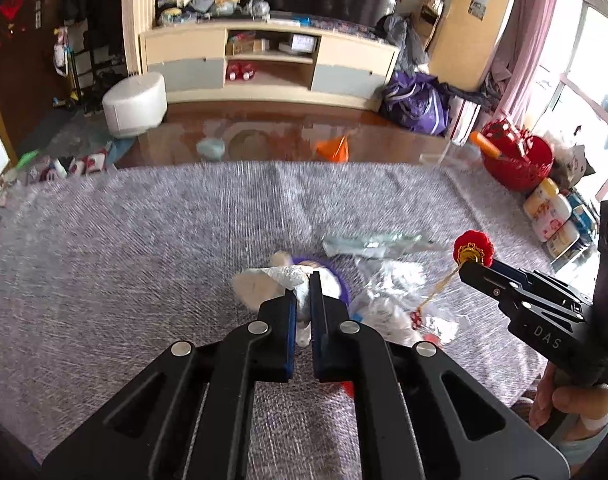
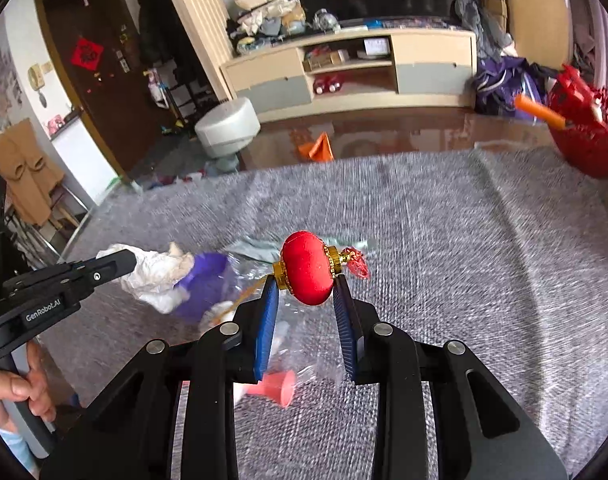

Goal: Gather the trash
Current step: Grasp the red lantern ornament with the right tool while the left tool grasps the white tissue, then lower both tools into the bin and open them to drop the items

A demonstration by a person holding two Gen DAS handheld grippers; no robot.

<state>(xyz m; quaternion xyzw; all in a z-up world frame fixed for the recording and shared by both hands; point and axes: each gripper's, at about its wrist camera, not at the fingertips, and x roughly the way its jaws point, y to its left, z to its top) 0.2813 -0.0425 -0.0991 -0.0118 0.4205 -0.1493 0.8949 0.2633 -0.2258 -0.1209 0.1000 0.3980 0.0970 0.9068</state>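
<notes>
TV cabinet [image 1: 263,64] – white stool [image 1: 133,102] | red basket [image 1: 518,160] | door [image 2: 99,68]

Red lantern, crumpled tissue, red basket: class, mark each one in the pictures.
red lantern [image 2: 308,268], right wrist view, centre of its body.
crumpled tissue [image 1: 265,282], left wrist view, its white middle.
red basket [image 1: 520,164], left wrist view, its side wall.

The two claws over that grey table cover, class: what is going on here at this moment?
A person is collecting trash with two hand-held tools. The left claw is shut on a crumpled white tissue, above a purple cup. The right claw grips a small red lantern ornament. Clear plastic wrappers lie on the grey table cover.
</notes>
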